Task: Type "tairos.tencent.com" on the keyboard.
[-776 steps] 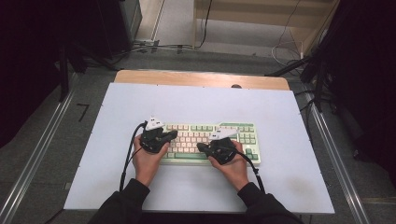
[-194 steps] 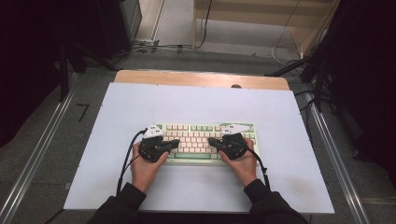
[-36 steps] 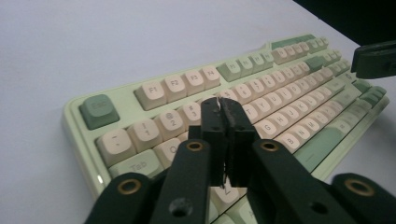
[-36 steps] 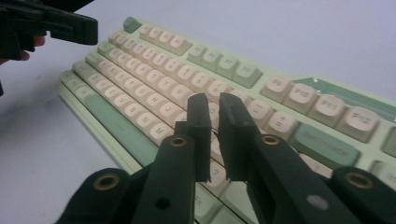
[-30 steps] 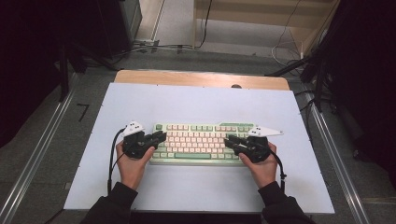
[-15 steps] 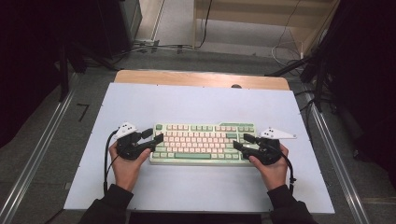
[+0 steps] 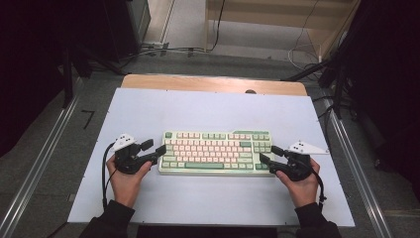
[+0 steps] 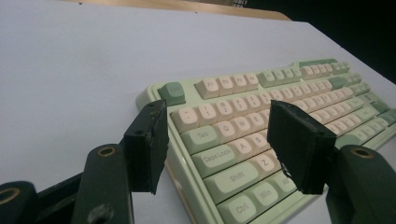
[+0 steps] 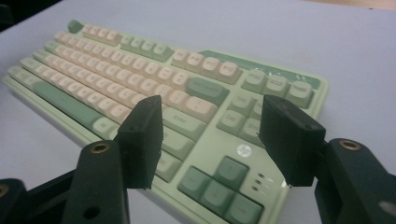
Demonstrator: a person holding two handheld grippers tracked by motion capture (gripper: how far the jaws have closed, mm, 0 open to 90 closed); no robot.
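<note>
Between both tongs: keyboard [image 7: 217, 151] | left tongs [image 7: 153, 147] spread | right tongs [image 7: 270, 154] spread

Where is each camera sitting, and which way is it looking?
High view: above the person's side, looking forward and down on the table; both forearms, left gripper and right gripper show.
Left gripper view: rides the left gripper, looking along its open jaws at the keyboard's Tab and Shift end.
Right gripper view: rides the right gripper, facing the arrow-key end.
All views share the keyboard.
</note>
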